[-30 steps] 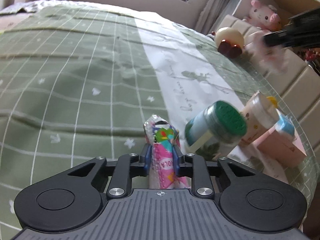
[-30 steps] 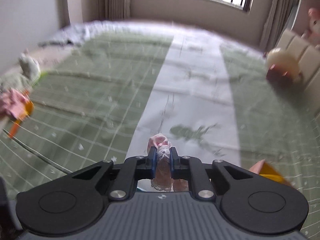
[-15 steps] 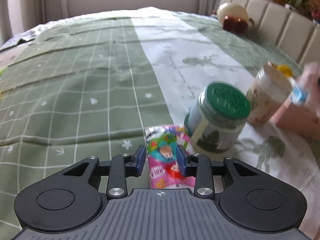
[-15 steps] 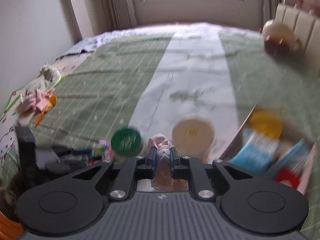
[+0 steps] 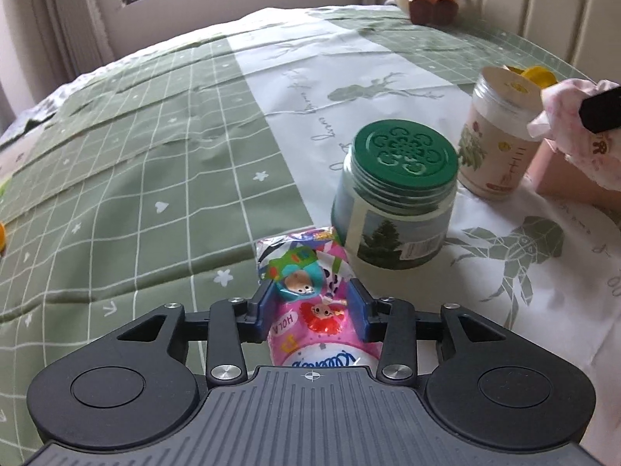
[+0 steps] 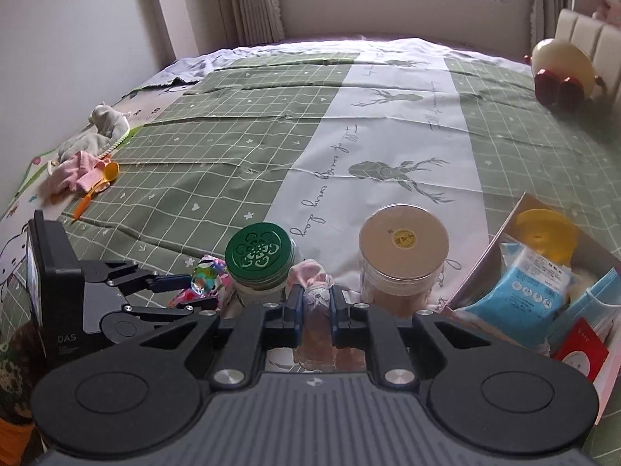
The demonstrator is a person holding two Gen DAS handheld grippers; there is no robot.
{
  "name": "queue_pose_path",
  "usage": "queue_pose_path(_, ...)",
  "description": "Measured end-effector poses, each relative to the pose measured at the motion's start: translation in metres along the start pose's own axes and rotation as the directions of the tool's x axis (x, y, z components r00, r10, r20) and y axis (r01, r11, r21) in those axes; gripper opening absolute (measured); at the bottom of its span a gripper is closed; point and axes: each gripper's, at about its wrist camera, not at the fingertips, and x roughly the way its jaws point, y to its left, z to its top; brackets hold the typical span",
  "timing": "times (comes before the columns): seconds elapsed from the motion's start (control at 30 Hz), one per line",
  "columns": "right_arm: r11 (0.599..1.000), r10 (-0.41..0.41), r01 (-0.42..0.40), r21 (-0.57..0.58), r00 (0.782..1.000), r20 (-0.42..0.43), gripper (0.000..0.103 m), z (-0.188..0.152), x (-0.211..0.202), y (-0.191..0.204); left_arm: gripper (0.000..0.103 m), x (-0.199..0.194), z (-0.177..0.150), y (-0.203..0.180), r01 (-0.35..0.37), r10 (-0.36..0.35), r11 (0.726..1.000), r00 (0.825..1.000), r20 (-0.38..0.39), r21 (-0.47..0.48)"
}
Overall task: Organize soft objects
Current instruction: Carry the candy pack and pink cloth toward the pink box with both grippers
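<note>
Green checked bedspread (image 6: 217, 143) fills the room. Left gripper (image 5: 315, 305) has just been opening, its jaws now loose around the colourful packet (image 5: 306, 291) beside the green-lidded jar (image 5: 394, 198). Right gripper (image 6: 313, 305) stays clenched on a pink cloth (image 6: 315, 295).

Your left gripper (image 5: 314, 306), jaws just widened, straddles the colourful cartoon-printed packet (image 5: 306, 291) lying just beside the green-lidded glass jar (image 5: 396, 198).
</note>
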Motion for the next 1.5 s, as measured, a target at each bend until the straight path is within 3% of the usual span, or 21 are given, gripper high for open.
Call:
queue_pose_path(0.13, 1.0, 0.003, -0.003, 0.002, 1.0, 0.003, 0.013, 0.004, 0.002, 0.001, 0.047, -0.007, -0.005, 0.005, 0.023, -0.023, 1.0, 0.999, 0.028, 0.006)
queue_pose_path(0.27, 1.0, 0.005, -0.005, -0.001, 1.0, 0.005, 0.013, 0.007, 0.006, 0.004, 0.045, -0.012, -0.01, -0.003, -0.104, 0.1, 0.991, 0.994, 0.054, 0.08)
queue_pose_path(0.33, 1.0, 0.009, -0.009, 0.0, 1.0, 0.003, 0.013, 0.007, 0.007, 0.005, 0.042, -0.01, -0.01, -0.003, -0.058, 0.055, 0.996, 0.998, 0.037, 0.064)
queue_pose_path(0.4, 1.0, 0.013, -0.013, -0.003, 1.0, 0.001, 0.013, 0.006, 0.008, 0.007, 0.049, -0.008, -0.008, 0.001, 0.026, -0.027, 1.0, 1.0, 0.016, 0.012)
queue_pose_path(0.47, 1.0, 0.014, -0.014, -0.011, 1.0, -0.002, 0.013, 0.005, 0.008, 0.008, 0.071, -0.003, -0.007, 0.002, 0.076, -0.076, 0.997, 0.997, -0.008, -0.008)
queue_pose_path(0.5, 1.0, 0.011, -0.011, -0.015, 1.0, -0.003, 0.013, 0.004, 0.007, 0.008, 0.075, 0.001, -0.008, 0.002, 0.095, -0.095, 0.995, 0.995, -0.027, -0.004)
queue_pose_path(0.63, 1.0, 0.01, -0.01, -0.02, 1.0, 0.006, 0.013, 0.002, 0.004, 0.006, 0.08, 0.001, -0.021, -0.014, 0.078, -0.077, 0.991, 0.997, -0.018, 0.107)
queue_pose_path(0.7, 1.0, 0.005, -0.005, -0.014, 1.0, 0.006, 0.013, 0.002, 0.004, 0.004, 0.082, -0.001, -0.025, -0.015, 0.061, -0.061, 0.993, 0.998, -0.002, 0.105)
queue_pose_path(0.93, 1.0, 0.007, -0.007, 0.013, 1.0, -0.004, 0.013, 0.017, 0.015, 0.002, 0.078, 0.017, -0.013, 0.019, 0.068, -0.072, 0.989, 0.997, -0.023, -0.133)
queue_pose_path(1.0, 0.999, 0.013, -0.012, 0.037, 1.0, -0.005, 0.013, 0.034, 0.024, 0.0, 0.06, 0.02, -0.006, 0.023, 0.087, -0.091, 0.984, 0.996, -0.018, -0.156)
queue_pose_path(1.1, 0.998, -0.002, 0.001, 0.064, 1.0, 0.014, 0.013, 0.066, 0.031, -0.004, 0.05, 0.013, 0.018, 0.035, 0.104, -0.108, 0.974, 0.994, -0.011, -0.201)
queue_pose_path(1.27, 0.996, 0.008, -0.02, 0.091, 0.992, 0.127, 0.013, 0.103, -0.016, -0.026, 0.05, -0.034, 0.088, 0.038, 0.075, -0.055, 0.989, 0.987, 0.152, -0.126)
queue_pose_path(1.4, 0.997, -0.067, 0.055, 0.059, 0.971, 0.231, 0.013, 0.104, -0.067, -0.056, 0.05, -0.064, 0.139, 0.002, 0.089, -0.072, 0.994, 0.963, 0.26, -0.055)
queue_pose_path(1.5, 0.991, -0.123, 0.105, 0.084, 0.961, 0.248, 0.013, 0.095, -0.092, -0.084, 0.05, -0.07, 0.161, -0.042, 0.132, -0.128, 0.991, 0.947, 0.293, 0.005)
